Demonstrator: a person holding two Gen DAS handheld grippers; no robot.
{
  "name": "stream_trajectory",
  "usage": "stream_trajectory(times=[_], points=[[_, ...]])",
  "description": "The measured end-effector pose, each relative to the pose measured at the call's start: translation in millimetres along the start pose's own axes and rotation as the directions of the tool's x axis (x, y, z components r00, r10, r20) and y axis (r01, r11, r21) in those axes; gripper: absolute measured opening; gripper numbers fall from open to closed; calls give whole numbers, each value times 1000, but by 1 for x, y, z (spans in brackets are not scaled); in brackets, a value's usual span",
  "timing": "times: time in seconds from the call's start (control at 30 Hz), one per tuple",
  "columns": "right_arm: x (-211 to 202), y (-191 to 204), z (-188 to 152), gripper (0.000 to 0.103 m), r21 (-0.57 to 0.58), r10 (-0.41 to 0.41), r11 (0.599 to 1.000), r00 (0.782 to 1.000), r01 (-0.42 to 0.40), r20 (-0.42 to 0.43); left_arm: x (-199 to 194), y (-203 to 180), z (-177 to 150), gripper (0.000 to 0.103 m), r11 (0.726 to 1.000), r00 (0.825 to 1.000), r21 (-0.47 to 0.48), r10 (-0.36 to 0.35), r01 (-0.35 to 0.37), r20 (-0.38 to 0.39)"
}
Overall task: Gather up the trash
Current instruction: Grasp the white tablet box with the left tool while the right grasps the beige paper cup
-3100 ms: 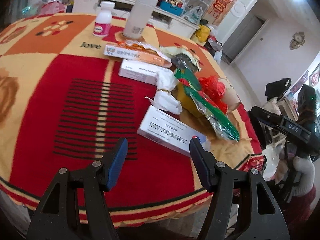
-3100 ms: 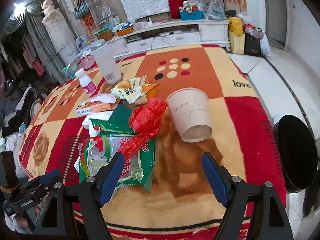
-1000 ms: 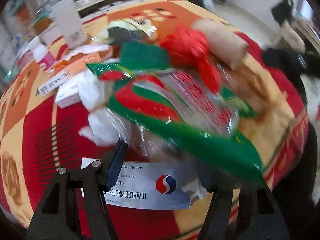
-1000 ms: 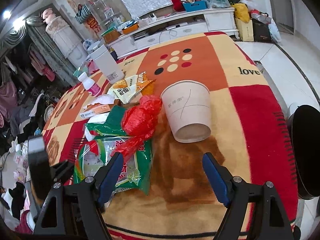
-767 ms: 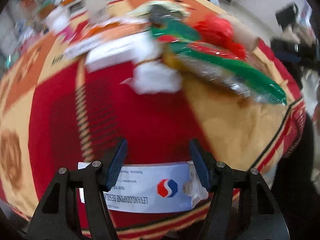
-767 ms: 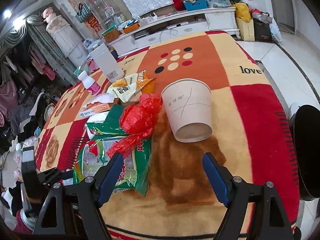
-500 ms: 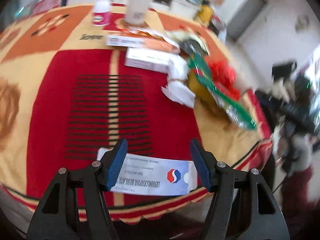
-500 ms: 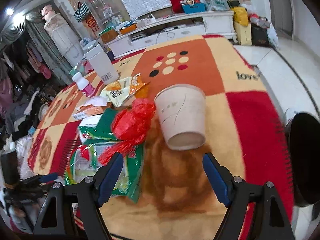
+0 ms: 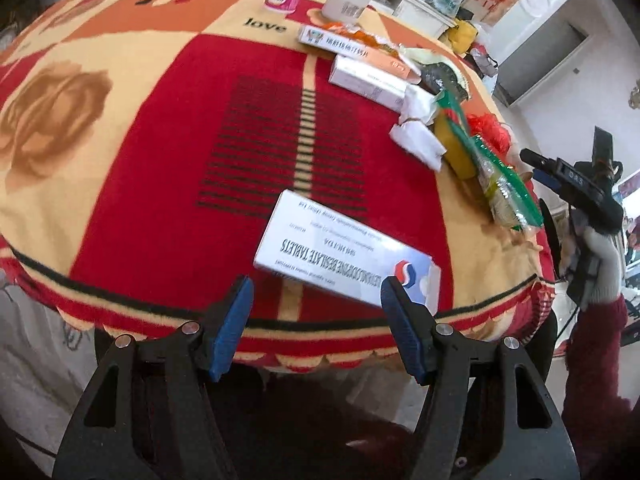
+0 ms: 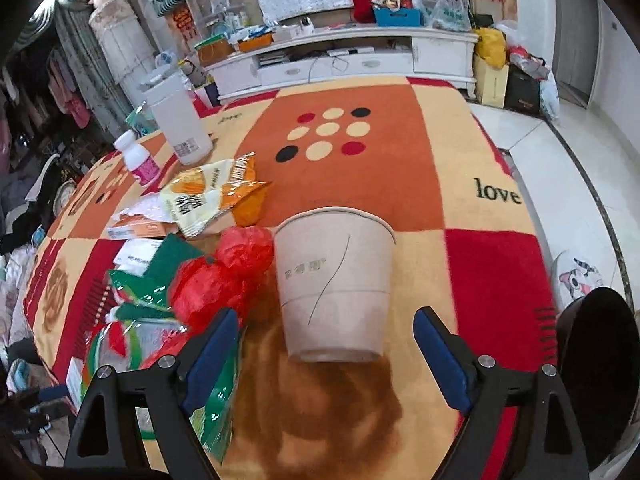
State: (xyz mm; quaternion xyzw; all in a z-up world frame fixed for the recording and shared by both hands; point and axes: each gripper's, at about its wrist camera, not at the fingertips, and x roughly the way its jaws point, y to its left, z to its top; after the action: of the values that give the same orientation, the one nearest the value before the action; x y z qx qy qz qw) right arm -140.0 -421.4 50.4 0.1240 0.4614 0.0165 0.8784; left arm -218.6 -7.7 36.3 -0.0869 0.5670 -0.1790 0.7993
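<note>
Jaws of the right gripper (image 10: 326,354) are widening, empty, around the tipped paper cup (image 10: 334,282), readying a grab; left gripper (image 9: 316,320) is hovering open beside the tablet box (image 9: 344,256).

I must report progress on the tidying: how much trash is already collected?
Nothing looks collected yet. In hand: nothing gripped; the left gripper is open behind the white tablet box, and the right gripper, its jaws just opened wider, faces the beige paper cup lying on its side. Left: the red plastic bag, green wrapper, yellow snack packet and crumpled white tissues.
</note>
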Motion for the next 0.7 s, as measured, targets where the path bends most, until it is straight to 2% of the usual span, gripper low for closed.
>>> stream_trajectory(times=[0.1,0.17,0.33,0.43,0.53,0.6,0.7], points=[[11,-2,3,87,10,-4,1000,1000,4,-19,11,4,5,65,1000,1000,-19,-3,3,-10],[17,-2,5,87,8,2,1000,999,-1,-33,16,2,16,65,1000,1000,-5,5,-4,26],[27,2,10,87,-11,-8,1000,998,7,-59,35,-6,52,65,996,994,19,-89,88,60],[30,0,12,87,1,-7,1000,998,7,-62,42,-11,69,65,987,986,-11,-160,161,49],[31,2,12,87,-3,-6,1000,998,6,-66,36,-17,68,65,980,980,-30,-196,197,43],[31,5,11,87,-17,-4,1000,997,3,-71,26,-20,60,65,988,987,-26,-150,152,53],[32,7,11,87,-33,-2,999,998,0,-70,9,-17,44,65,999,996,-38,-10,13,92]])
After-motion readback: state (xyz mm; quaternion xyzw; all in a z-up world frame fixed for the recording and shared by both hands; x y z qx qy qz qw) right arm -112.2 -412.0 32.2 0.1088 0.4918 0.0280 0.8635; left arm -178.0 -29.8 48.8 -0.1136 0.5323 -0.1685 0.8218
